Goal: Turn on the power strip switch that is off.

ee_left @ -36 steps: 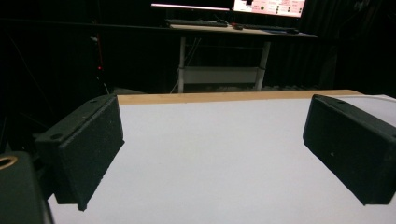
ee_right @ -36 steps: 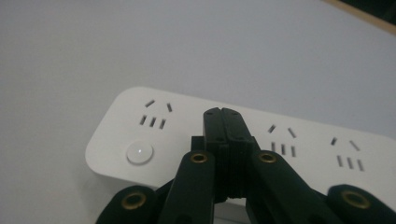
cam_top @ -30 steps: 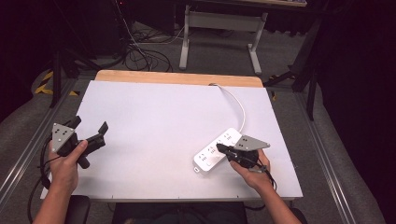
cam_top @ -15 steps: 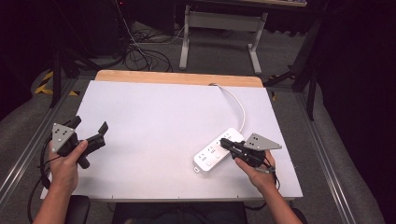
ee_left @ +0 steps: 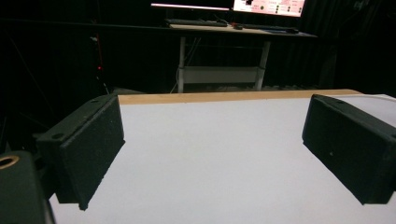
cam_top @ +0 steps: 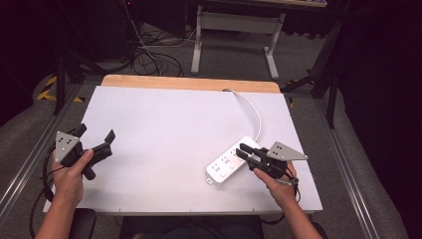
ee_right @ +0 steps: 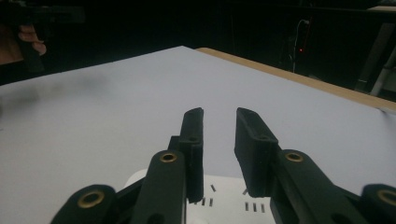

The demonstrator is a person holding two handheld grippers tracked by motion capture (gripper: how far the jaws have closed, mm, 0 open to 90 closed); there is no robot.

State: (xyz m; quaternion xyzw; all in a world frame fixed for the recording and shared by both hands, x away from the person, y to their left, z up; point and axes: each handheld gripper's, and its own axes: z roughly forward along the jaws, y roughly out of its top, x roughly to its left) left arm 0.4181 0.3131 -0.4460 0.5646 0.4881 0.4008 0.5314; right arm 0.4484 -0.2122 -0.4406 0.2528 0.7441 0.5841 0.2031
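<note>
Under the right gripper (cam_top: 242, 150) lies the white power strip (cam_top: 228, 166), and that is where the action is: the two black jaws hang just above the strip's near end, a narrow gap between them and nothing in that gap, so they are nearly closed on air, not grasping. From the right gripper view the strip (ee_right: 224, 200) peeks out below the jaws, its socket slots showing between and beneath them, while bare white table (ee_right: 93, 121) runs ahead of the tips. The strip's cord (cam_top: 253, 110) curls off beyond the jaws toward the far wooden edge of the table. Over on the other side, the left gripper (cam_top: 95, 138) is well apart from everything, jaws spread wide with only tabletop between them (in its own view, the left gripper (ee_left: 212, 154) frames plain white surface and nothing else). My read: no hold has been taken on the strip and it lies flat on the table, so the work looks barely begun. What is left, as I judge it, is for the right jaws to settle onto the strip, and for the left gripper to join in if it is needed at all.
</note>
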